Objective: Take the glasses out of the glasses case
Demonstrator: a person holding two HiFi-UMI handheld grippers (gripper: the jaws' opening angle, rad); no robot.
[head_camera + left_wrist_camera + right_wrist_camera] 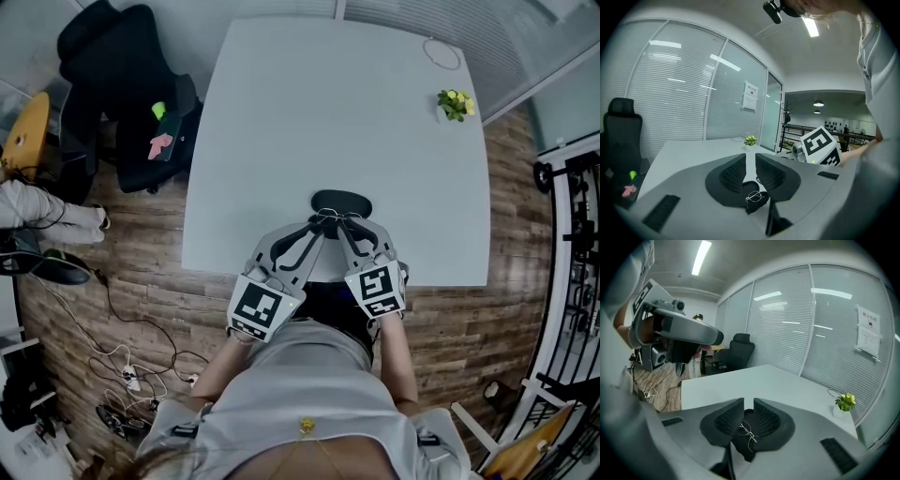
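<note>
White table [347, 112]. Left gripper [322, 223] and right gripper [339, 223] meet by near edge, at black glasses case [342, 200]. Right jaws pinch wire glasses [746, 431] over case. Left jaws nearly together, grip unclear. Wall notice [750, 95] print too tiny to read.

The glasses case [342, 200] is a dark oval and lies flat on the white table [337, 112], close to its front edge. The glasses [328, 217] have a thin wire frame and sit at the near end of the case, over its dark surface.
</note>
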